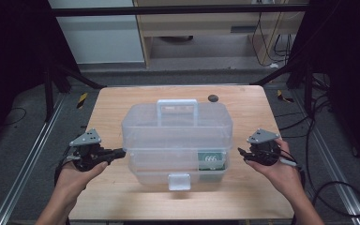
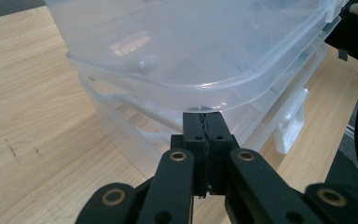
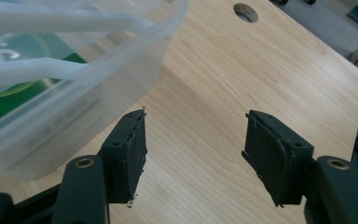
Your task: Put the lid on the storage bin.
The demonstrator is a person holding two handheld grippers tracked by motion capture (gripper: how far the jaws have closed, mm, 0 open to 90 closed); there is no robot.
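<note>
**A:** ok so going left to right, what's the left gripper (image 1: 120,152) doing?

**B:** Jaws are pressed fully together with nothing pinched between them. In the left gripper view the tips sit right under the rim of the clear, stacked plastic storage box with the pale blue handle (image 1: 177,138), at its left side; looks like they're touching the rim, can't swear to it.

**A:** and the box itself?

**B:** Middle of the light wooden table (image 1: 243,187), white latch (image 1: 178,181) facing the person, and a green label (image 1: 212,160) showing through the lower tier on the right.

**A:** right side?

**B:** The right gripper (image 1: 240,152) is parted about halfway, holding nothing. It's just beside the box's right wall, not touching. In the right gripper view there's bare wood between the pads (image 3: 131,154), box off to one side.
</note>
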